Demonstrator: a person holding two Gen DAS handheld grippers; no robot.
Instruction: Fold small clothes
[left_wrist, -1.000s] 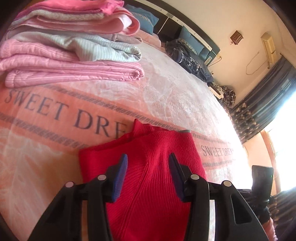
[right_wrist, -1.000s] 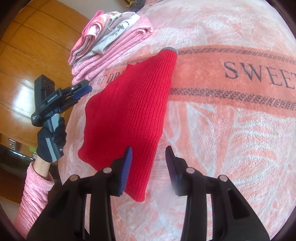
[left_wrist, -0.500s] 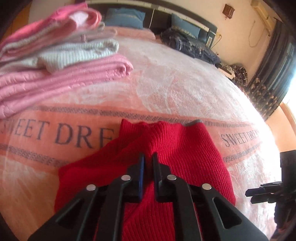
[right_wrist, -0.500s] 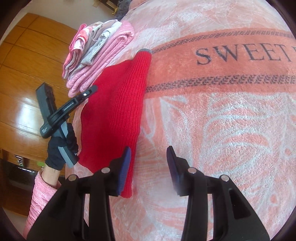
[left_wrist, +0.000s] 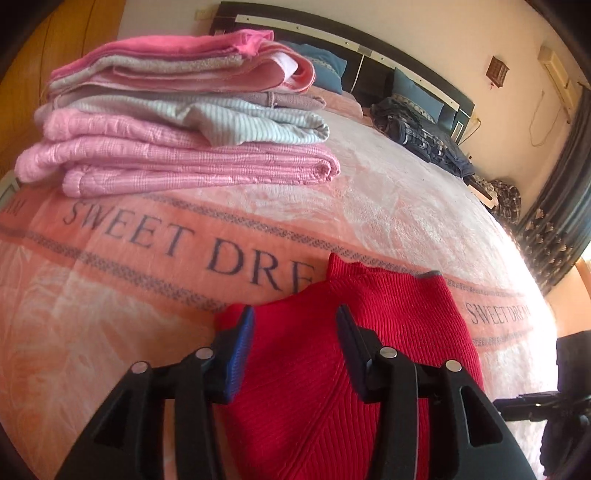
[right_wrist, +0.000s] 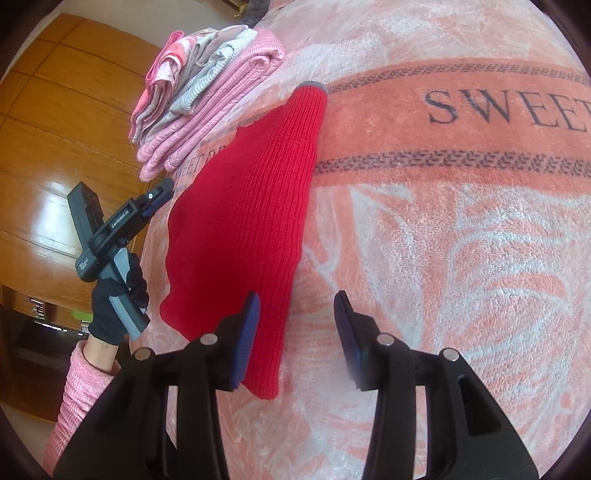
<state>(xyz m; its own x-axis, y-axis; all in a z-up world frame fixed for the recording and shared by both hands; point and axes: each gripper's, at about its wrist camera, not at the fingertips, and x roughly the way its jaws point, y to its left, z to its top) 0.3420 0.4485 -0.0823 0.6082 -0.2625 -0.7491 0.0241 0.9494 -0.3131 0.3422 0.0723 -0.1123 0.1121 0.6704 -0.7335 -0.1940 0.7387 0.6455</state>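
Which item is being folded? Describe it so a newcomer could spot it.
On the peach "SWEET DREAMS" blanket covering the bed, look near the stack of folded pink and grey clothes. The red ribbed knit garment lies flat alone beside it, the only bright red piece, with a grey-trimmed cuff.

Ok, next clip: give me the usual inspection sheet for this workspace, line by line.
Surface: bed blanket, pink and white with "SWEET DREAM" lettering, lying flat.
Job's things: red knit garment lying folded on the blanket, grey cuff at its far end; stack of folded clothes behind it, pink and grey-striped.
Clutter: dark bedding heap and blue pillows near the headboard.
Grippers: left claw open over the red garment, holding nothing; right claw open at the garment's near edge, holding nothing.
Cables: a thin wire hanging on the far wall.
Surroundings: wooden floor, dark curtains, wall air conditioner.
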